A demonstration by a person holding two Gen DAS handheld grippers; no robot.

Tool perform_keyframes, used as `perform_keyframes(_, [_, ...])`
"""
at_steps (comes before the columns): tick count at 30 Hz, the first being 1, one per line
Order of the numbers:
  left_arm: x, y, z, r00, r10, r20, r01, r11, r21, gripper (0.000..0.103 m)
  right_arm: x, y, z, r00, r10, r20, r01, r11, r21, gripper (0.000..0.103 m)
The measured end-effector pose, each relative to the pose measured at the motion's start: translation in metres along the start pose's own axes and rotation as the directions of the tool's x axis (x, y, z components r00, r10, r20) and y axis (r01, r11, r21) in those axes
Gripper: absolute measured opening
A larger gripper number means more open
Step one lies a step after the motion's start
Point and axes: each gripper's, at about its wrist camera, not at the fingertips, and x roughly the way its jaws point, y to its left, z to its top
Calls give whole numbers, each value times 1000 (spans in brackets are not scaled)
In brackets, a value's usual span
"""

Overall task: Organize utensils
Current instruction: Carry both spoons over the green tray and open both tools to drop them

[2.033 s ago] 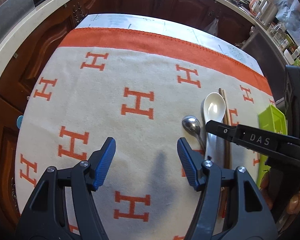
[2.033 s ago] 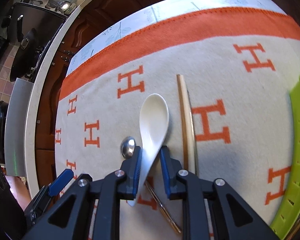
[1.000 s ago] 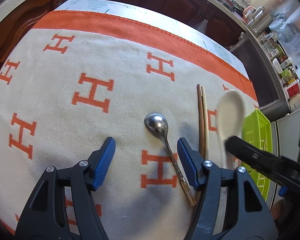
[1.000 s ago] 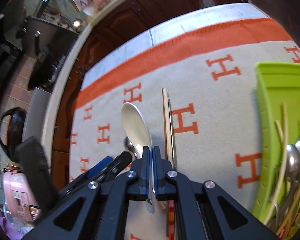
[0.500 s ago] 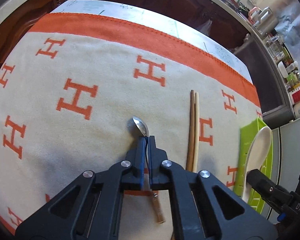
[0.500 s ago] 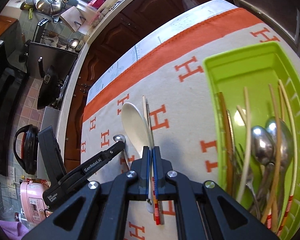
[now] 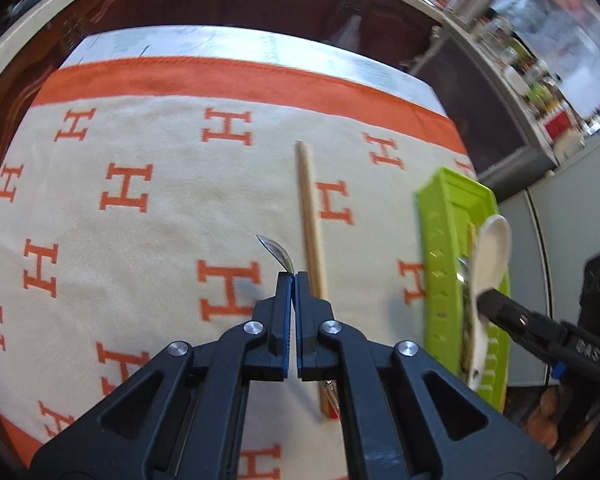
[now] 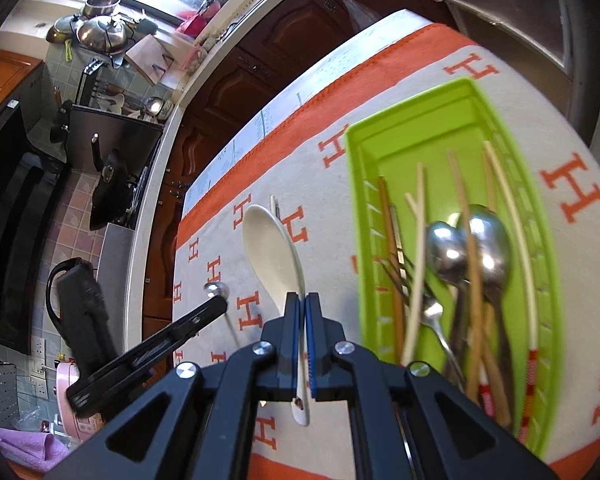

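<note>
Item, utensils in transit: left gripper (image 7: 292, 277), its jaws newly clamped on the metal spoon (image 7: 277, 252), is lifting it off the blanket's (image 7: 160, 240) middle, while right gripper (image 8: 302, 300), gripping the white spoon (image 8: 274, 252), is nearing the green tray (image 8: 452, 120) at the blanket's right edge; chopsticks (image 7: 310, 216) remaining.

Left tongs (image 7: 292, 280) pinch metal spoon (image 7: 277, 253) beside chopsticks (image 7: 310, 224).

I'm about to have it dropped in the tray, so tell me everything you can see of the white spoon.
The white spoon is a glossy, ceramic-looking soup spoon with a deep oval bowl and a short, thick handle. The right gripper is shut on that handle, jaws pinching it, the bowl pointing away from the camera and the handle end poking out behind. It is held in the air. In the left wrist view it hangs over the green tray.
</note>
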Motion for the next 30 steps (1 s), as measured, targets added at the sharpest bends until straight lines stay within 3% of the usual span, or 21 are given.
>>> perform_keyframes(4, [-30, -36, -14, 999, -45, 15, 44, 995, 91, 0, -25, -9, -4, 998, -34, 46, 34, 999, 1, 3])
perform_keyframes(9, [-46, -90, -26, 994, -104, 15, 98, 975, 199, 0, -46, -28, -3, 985, -140, 106, 138, 990, 21, 3])
perform_keyframes(17, [-9, -158, -39, 995, -91, -50, 102, 942, 320, 0, -46, -59, -2, 953, -285, 102, 282, 958, 43, 3])
perform_keyframes(25, [32, -179, -42, 997, -18, -70, 43, 923, 383, 0, -37, -66, 0, 947, -311, 78, 309, 950, 36, 10])
perform_keyframes(30, [31, -175, -45, 997, -27, -74, 53, 927, 371, 1, -41, -59, -5, 949, -305, 84, 305, 952, 13, 10])
